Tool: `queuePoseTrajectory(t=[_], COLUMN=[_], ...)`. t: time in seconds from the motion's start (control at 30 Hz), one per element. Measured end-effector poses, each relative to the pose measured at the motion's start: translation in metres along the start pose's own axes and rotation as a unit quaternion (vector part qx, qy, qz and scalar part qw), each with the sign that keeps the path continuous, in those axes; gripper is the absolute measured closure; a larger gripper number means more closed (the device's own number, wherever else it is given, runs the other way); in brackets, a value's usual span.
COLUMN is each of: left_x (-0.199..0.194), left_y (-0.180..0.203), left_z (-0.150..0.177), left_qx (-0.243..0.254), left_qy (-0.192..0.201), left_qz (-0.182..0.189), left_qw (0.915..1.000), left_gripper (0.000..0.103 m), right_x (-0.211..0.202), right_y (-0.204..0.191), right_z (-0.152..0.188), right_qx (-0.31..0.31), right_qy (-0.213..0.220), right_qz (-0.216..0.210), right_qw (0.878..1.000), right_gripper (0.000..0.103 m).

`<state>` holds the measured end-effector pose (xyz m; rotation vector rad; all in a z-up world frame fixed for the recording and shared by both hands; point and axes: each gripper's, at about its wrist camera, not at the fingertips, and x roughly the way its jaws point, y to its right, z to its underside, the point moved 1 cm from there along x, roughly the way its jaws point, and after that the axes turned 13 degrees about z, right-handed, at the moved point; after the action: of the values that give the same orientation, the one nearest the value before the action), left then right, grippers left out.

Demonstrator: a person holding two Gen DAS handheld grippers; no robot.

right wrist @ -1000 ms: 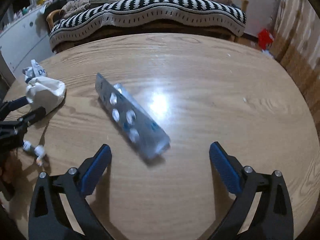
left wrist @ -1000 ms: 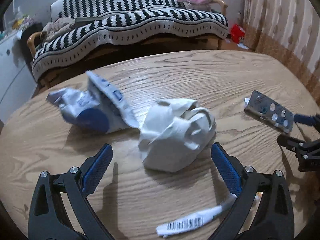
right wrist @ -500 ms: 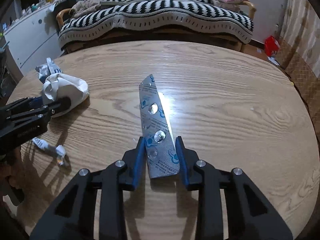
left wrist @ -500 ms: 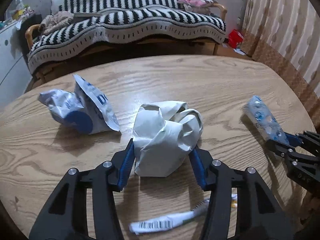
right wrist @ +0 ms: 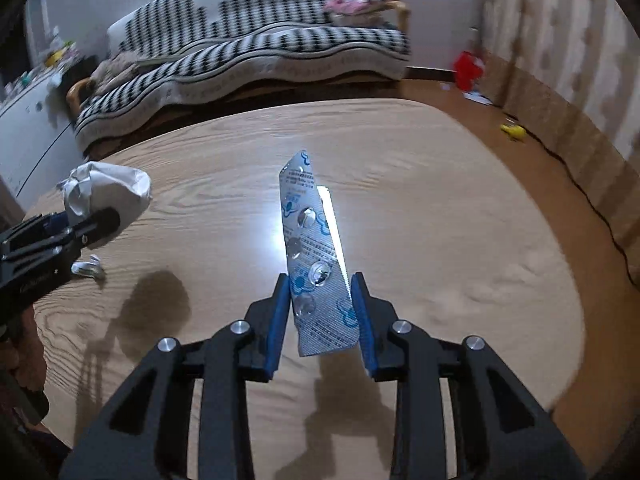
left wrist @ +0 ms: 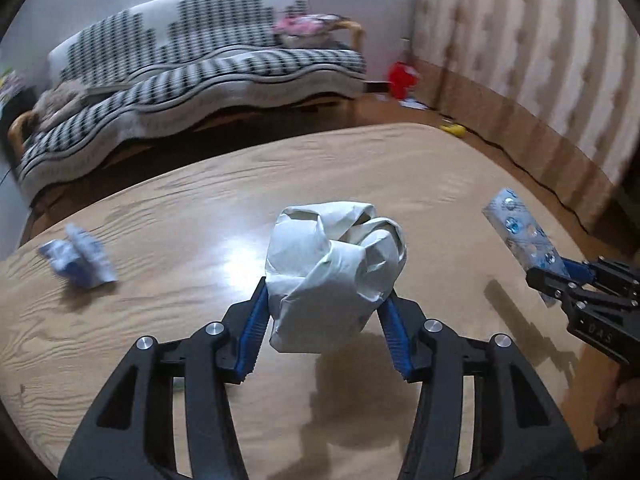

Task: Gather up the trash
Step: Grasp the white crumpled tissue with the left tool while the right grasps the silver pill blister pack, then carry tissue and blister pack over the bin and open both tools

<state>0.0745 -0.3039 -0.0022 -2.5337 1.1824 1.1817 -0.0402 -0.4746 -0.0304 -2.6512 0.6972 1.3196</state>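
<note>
Crumpled white paper wad (left wrist: 332, 272) clamped in my left gripper (left wrist: 326, 332), clear of the bench (left wrist: 160, 340). Blister pack (right wrist: 316, 268) pinched upright in my right gripper (right wrist: 322, 320). Both grippers angled downward over the bench.

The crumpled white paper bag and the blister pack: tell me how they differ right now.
The crumpled white paper bag is a bulky, rounded wad; the blister pack is a flat, narrow strip. The bag is plain matte white; the pack is shiny silver with blue print and clear bubbles. The bag sits in the left hand-held gripper, the pack in the right hand-held gripper. Both are clamped and lifted off the wooden table.
</note>
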Motion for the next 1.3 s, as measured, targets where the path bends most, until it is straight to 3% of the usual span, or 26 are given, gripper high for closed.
queuePoseTrajectory(t=[0.3, 0.57, 0.73, 0.93, 1.3], left_x=[0.041, 0.073, 0.092, 0.114, 0.137], left_y=[0.144, 0.269, 0.319, 0.347, 0.367], left_z=[0.007, 0.028, 0.040, 0.046, 0.056], left_qx=[0.078, 0.139, 0.167, 0.182, 0.198], left_qy=[-0.026, -0.046, -0.060, -0.077, -0.101], left_qz=[0.078, 0.156, 0.188, 0.200, 0.202], left_qw=[0.9936, 0.9768, 0.9659, 0.9595, 0.9538], left_gripper=[0.052, 0.052, 0.052, 0.052, 0.052], right_x=[-0.022, -0.036, -0.036, -0.028, -0.012], right_y=[0.160, 0.269, 0.317, 0.340, 0.340], right_z=[0.070, 0.129, 0.166, 0.187, 0.187], right_qx=[0.100, 0.177, 0.215, 0.234, 0.233], right_qy=[-0.016, -0.040, -0.064, -0.099, -0.126], right_qz=[0.063, 0.106, 0.110, 0.105, 0.097], right_qw=[0.993, 0.978, 0.968, 0.961, 0.959], right_gripper=[0.072, 0.072, 0.072, 0.072, 0.071])
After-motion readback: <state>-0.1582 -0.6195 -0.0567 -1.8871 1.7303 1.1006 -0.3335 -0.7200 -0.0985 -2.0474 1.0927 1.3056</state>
